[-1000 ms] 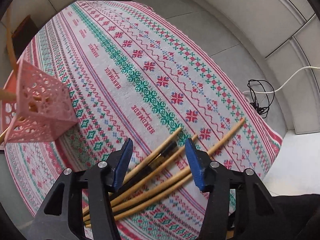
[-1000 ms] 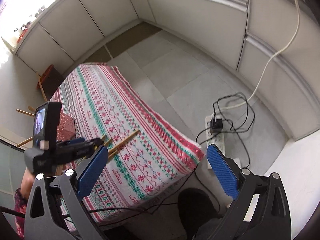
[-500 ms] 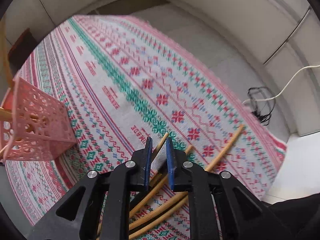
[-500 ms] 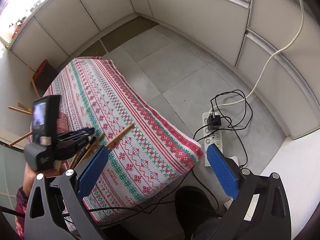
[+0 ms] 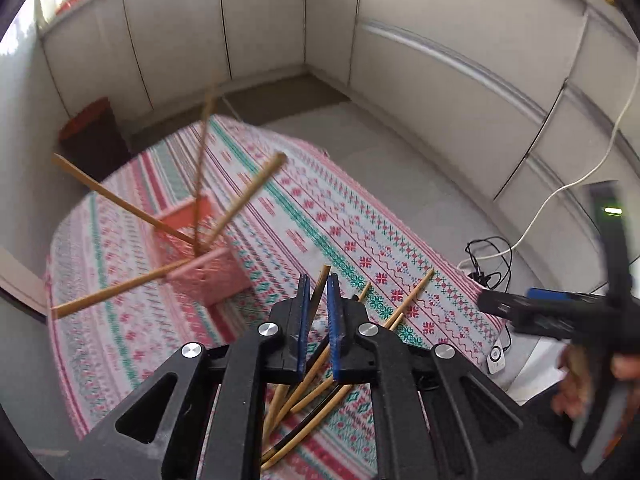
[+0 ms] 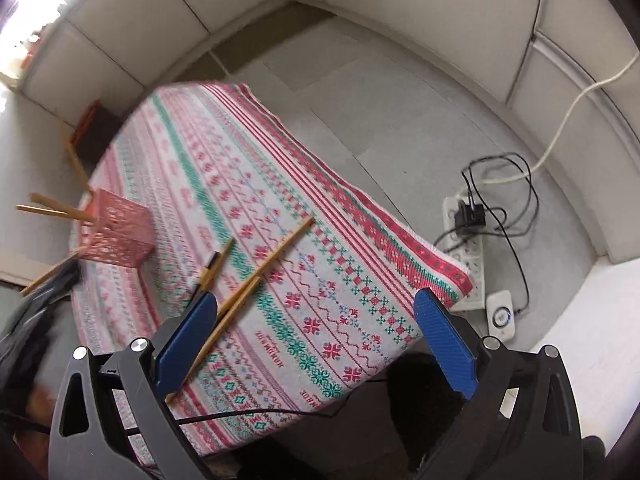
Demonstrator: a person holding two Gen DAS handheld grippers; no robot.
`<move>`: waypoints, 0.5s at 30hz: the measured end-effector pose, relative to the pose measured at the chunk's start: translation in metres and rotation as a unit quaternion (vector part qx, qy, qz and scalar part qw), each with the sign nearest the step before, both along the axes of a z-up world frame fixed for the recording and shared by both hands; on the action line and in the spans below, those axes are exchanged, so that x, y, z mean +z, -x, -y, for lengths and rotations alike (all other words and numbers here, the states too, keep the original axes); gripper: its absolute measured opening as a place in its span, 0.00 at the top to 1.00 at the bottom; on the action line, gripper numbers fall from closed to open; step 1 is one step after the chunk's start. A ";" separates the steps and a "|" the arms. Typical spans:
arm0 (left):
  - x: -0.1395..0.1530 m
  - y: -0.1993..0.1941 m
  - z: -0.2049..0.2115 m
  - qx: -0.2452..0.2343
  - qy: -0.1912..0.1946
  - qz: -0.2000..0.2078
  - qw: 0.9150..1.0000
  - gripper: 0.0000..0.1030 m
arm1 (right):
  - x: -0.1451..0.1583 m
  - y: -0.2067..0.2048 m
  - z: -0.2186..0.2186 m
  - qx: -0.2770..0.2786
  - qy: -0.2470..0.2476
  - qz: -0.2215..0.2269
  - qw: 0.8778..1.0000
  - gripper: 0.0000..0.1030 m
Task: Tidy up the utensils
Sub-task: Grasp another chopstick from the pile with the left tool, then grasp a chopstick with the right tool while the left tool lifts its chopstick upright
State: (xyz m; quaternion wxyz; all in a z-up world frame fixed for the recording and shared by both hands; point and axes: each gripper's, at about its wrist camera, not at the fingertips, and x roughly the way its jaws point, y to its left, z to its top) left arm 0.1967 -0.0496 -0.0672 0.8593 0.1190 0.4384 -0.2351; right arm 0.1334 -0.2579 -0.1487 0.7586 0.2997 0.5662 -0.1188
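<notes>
Since the left tongs (image 5: 317, 320) have just clamped one chopstick (image 5: 320, 286) off the table's (image 6: 320, 288) loose pile, the pink basket (image 5: 202, 258) ahead-left looks like its destination, while the right tongs (image 6: 316, 342) hang wide apart, empty.

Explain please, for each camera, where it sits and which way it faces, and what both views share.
Left wrist: sits on the left gripper, looking down along its fingers at a chopstick they clamp, above the tablecloth; the right gripper and a hand show at right.
Right wrist: sits on the right gripper, open, facing down over the table edge and floor.
Shared: the pink basket, loose chopsticks, power strip.
</notes>
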 end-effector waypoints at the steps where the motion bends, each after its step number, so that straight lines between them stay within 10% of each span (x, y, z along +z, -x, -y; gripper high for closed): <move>1: 0.007 0.006 -0.006 0.002 0.002 0.010 1.000 0.93 | -0.006 -0.004 0.001 -0.009 -0.004 -0.011 1.000 0.11; 13: 0.036 0.025 -0.052 0.029 0.036 0.045 0.998 0.96 | -0.075 -0.069 -0.042 -0.101 -0.026 -0.139 0.985 0.61; 15: 0.040 0.026 -0.057 0.032 0.042 0.047 0.998 0.96 | -0.071 -0.077 -0.048 -0.105 0.001 -0.125 0.987 0.85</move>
